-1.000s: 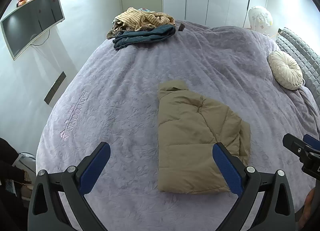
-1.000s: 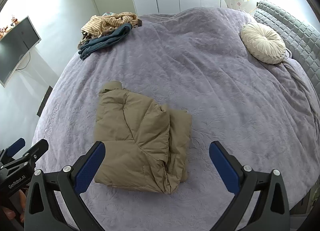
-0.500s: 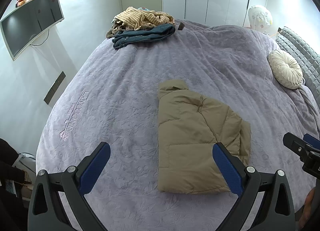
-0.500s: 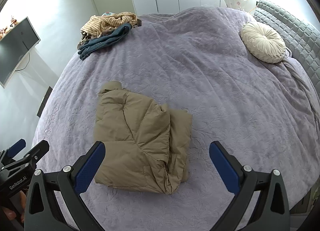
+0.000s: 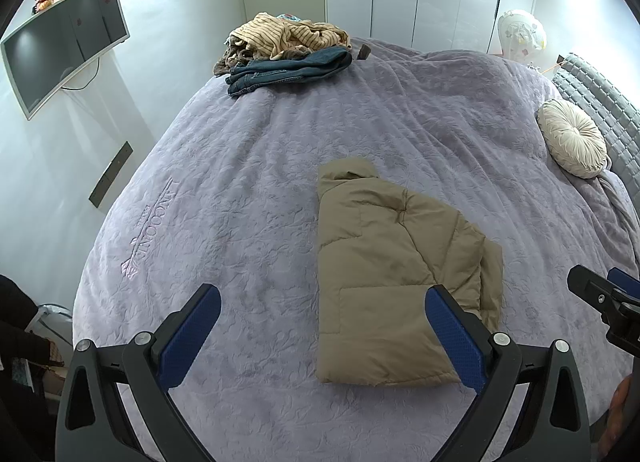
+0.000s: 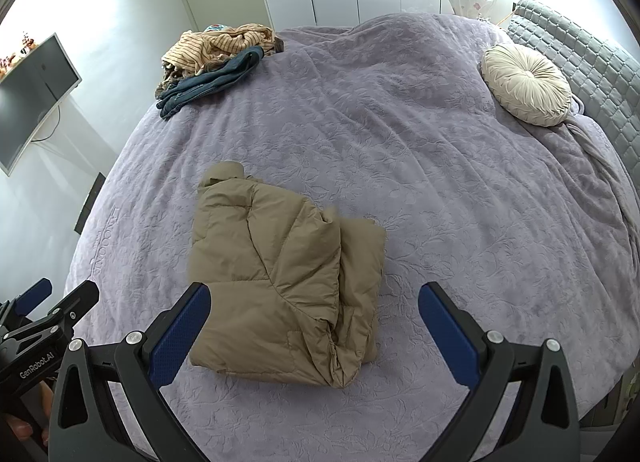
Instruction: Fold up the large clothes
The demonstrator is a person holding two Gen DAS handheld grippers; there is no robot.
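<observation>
Bed (image 5: 248,165) is serving as the work surface. Left hand-held gripper (image 5: 320,336) and right hand-held gripper (image 6: 314,332) are hovering wide, empty, nearest. Beyond them, jacket (image 6: 280,274) is lying folded, likely finished. Clothes pile (image 6: 212,57) is waiting at far edge.

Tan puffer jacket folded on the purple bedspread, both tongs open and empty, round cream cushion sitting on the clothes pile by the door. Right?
One error: the round cream cushion is not on the clothes pile. The right wrist view shows it apart, across the bed by the grey headboard. The rest holds: tan puffer jacket folded on the purple bedspread, left tongs and right tongs open and empty.
</observation>
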